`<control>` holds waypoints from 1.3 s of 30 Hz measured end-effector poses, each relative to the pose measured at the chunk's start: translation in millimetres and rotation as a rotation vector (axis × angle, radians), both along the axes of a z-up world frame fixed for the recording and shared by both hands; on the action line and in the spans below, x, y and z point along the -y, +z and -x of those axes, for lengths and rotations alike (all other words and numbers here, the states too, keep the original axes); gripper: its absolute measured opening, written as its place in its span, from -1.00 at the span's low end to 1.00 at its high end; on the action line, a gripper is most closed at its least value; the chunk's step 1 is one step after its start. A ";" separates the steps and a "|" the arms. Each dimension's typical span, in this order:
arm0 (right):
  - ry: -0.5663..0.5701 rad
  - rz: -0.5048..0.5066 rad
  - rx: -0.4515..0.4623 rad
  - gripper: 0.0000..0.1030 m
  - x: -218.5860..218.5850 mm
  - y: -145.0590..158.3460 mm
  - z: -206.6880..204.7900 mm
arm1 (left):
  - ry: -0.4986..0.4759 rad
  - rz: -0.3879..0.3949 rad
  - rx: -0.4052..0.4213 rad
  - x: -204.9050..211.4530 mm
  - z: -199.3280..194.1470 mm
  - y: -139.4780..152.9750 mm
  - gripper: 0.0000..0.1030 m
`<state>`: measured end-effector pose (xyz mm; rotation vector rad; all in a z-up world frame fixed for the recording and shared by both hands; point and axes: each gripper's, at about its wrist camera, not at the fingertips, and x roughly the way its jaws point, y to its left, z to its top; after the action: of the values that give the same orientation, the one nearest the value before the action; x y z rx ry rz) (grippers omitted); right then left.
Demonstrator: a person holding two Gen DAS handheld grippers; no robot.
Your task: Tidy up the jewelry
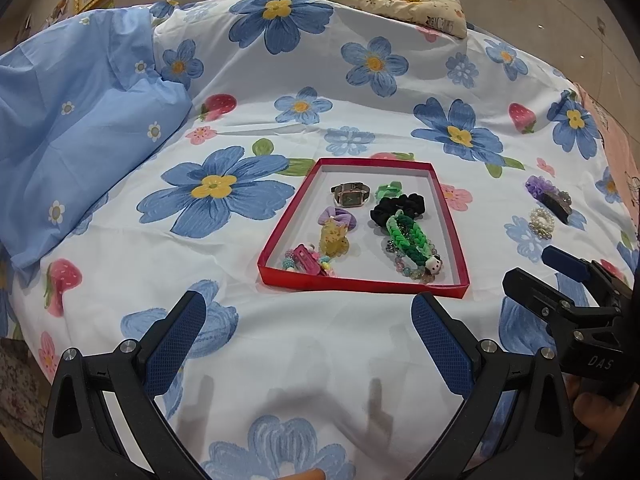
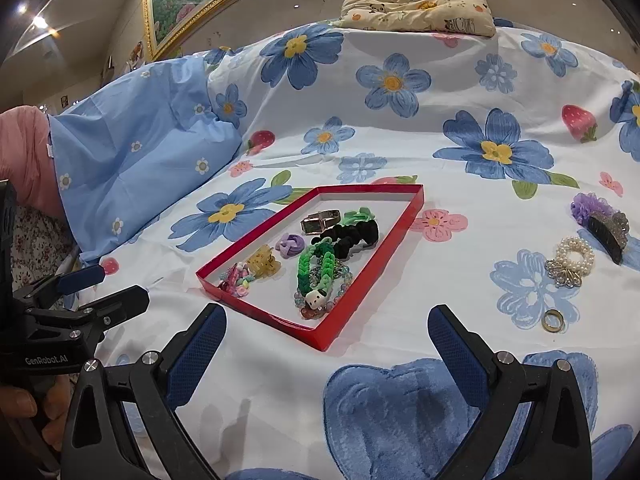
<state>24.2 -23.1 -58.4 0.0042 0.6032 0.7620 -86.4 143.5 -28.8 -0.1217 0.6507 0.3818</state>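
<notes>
Both claws empty above the bed, jewelry partly sorted.
The left claw (image 1: 308, 344) and right claw (image 2: 328, 356) have fingers wide apart, lower frame; the red tray (image 2: 404, 240) at center holds a watch (image 2: 318, 220); a pearl bracelet (image 2: 570, 258) and ring (image 2: 554, 321) lie right.

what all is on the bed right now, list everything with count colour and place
shallow cardboard tray: 1, red rim, mid-bed
square-faced wristwatch: 1, rose-gold, tray far end
fabric scrunchie: 1, black, in tray
braided band: 1, green, in tray
claw clip: 1, yellow, in tray
pearl bead bracelet: 1, white, right of tray
metal ring: 1, gold, right of tray
hair clip with frill: 1, black and purple, right of tray
panda-print cushion: 1, cream, far edge
left gripper: open
right gripper: open
</notes>
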 end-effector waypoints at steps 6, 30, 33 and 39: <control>0.002 0.002 -0.001 0.98 -0.3 0.0 0.5 | -0.001 0.003 0.001 0.6 0.3 0.0 1.00; 0.008 0.013 -0.012 0.98 -1.6 -1.3 2.1 | -0.004 -0.002 -0.004 1.7 -0.3 -1.4 1.00; 0.005 0.018 -0.014 0.98 -1.4 -1.8 2.4 | -0.008 -0.001 -0.004 1.5 -0.4 -2.3 1.00; 0.005 0.019 -0.016 0.98 -2.1 -2.3 1.7 | -0.008 -0.001 -0.006 1.6 -1.0 -3.5 1.00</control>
<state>22.5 -21.0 -60.6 -0.0089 0.6254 0.7618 -85.4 141.9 -32.3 -0.1171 0.6572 0.3753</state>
